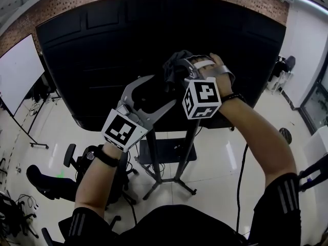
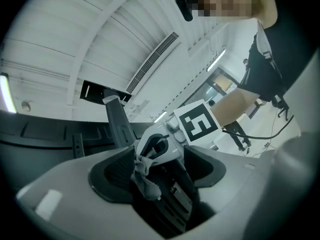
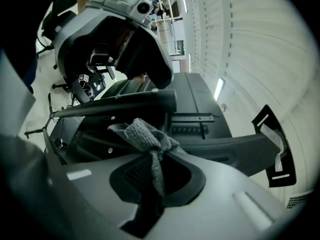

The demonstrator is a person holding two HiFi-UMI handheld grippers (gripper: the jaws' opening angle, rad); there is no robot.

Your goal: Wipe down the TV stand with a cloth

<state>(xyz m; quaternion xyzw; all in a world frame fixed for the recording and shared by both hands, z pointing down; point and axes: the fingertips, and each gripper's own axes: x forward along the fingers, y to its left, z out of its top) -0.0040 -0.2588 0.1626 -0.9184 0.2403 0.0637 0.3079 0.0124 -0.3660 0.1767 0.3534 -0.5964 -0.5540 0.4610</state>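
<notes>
In the head view, my right gripper [image 1: 179, 68] is shut on a dark grey cloth [image 1: 173, 65], held up against the black back panel [image 1: 102, 50] of the TV on its stand [image 1: 177, 163]. The right gripper view shows the cloth [image 3: 145, 134] bunched and pinched between the jaws of the right gripper [image 3: 157, 176]. My left gripper [image 1: 163, 90] is just left of it and lower, jaws spread wide and empty. In the left gripper view, the left gripper [image 2: 160, 171] frames the right gripper's jaws [image 2: 157, 149] and a hanging end of the cloth [image 2: 145, 176].
The stand's black poles and splayed feet [image 1: 164, 181] rest on the pale floor below, with a small shelf [image 1: 166, 150] between them. A whiteboard [image 1: 18, 70] is at the left, an office chair [image 1: 77, 163] at lower left, and a cable [image 1: 239, 178] runs along the floor at right.
</notes>
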